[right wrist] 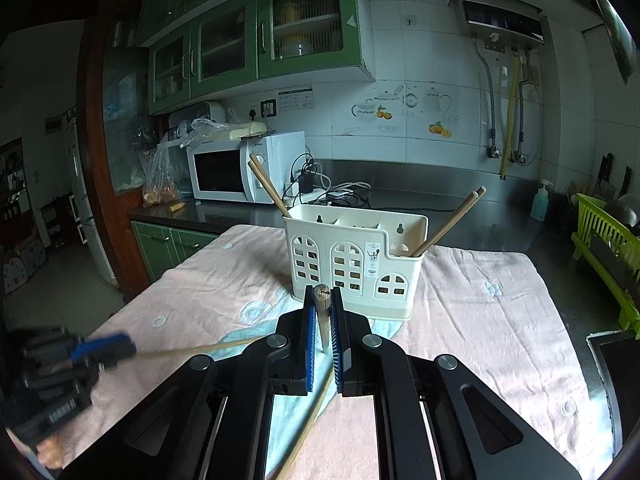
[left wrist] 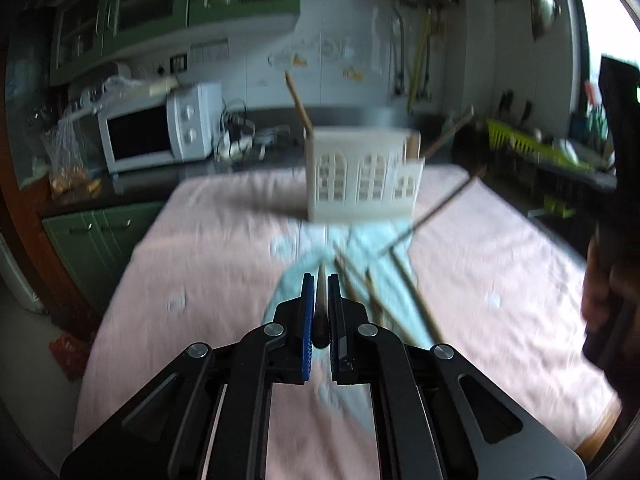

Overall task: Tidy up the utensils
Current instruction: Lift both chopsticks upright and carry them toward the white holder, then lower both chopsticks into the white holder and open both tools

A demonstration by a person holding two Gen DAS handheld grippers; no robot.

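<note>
Right hand-held gripper clamps chopstick just before caddy.

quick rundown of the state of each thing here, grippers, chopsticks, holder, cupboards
left gripper: shut on a chopstick
right gripper: shut on a chopstick, blunt end toward camera
utensil holder: upright on the pink towel, chopsticks leaning out both ends
loose chopsticks: lying on the blue cloth
microwave: door closed
green cabinets: doors closed
</note>
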